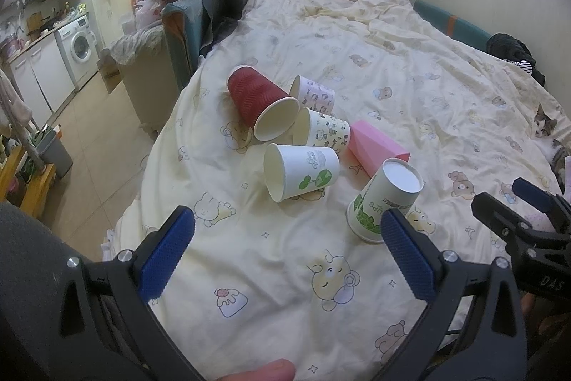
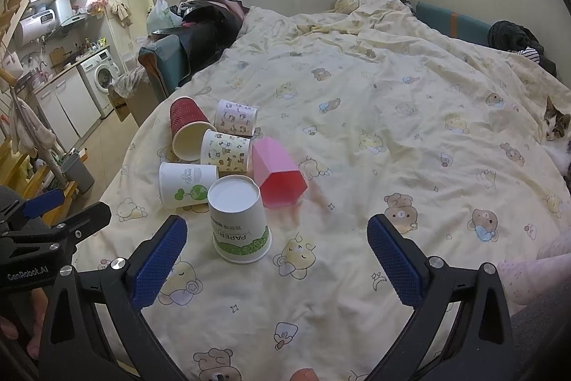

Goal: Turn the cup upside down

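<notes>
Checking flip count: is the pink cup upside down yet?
No, the pink cup lies on its side on the quilt, its open mouth facing the camera.

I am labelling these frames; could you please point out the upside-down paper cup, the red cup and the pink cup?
upside-down paper cup [image 2: 238, 220], right wrist view, side wall.
red cup [image 1: 255, 93], left wrist view, ribbed side.
pink cup [image 2: 273, 156], right wrist view, upper side.

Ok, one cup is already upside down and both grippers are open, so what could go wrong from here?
The inverted white cup stands on a soft, rumpled duvet, so a nudge might tip it. The remaining cups lie touching in a cluster: grabbing the tree-print cup could roll the red cup toward the bed edge. The cat nearby may also interfere.
</notes>
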### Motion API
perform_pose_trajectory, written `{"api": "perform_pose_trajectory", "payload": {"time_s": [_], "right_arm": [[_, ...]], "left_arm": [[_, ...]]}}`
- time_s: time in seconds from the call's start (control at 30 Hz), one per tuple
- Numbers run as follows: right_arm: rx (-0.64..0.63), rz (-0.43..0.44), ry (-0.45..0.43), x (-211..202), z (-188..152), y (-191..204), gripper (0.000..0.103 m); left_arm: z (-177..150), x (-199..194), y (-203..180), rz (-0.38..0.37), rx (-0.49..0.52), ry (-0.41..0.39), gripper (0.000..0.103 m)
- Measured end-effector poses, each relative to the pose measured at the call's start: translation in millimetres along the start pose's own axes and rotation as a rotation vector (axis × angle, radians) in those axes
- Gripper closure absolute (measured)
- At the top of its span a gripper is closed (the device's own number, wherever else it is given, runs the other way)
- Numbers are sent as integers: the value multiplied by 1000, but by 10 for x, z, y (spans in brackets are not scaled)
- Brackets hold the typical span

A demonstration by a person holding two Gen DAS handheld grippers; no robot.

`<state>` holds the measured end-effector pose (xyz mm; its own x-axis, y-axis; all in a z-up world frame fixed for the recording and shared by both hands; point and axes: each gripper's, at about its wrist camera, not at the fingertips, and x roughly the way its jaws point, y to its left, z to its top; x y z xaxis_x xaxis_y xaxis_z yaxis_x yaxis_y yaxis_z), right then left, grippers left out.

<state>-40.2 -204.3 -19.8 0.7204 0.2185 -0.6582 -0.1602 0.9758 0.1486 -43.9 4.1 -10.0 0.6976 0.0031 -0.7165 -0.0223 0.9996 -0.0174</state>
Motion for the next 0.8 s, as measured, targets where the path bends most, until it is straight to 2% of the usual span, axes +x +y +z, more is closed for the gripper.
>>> {"api": "perform_pose_trajectory", "payload": {"time_s": [0.8], "right_arm": [[12,22,26,44,-60,85,0]], "left_arm": [[-26,42,54,-1,-18,25,0]]}}
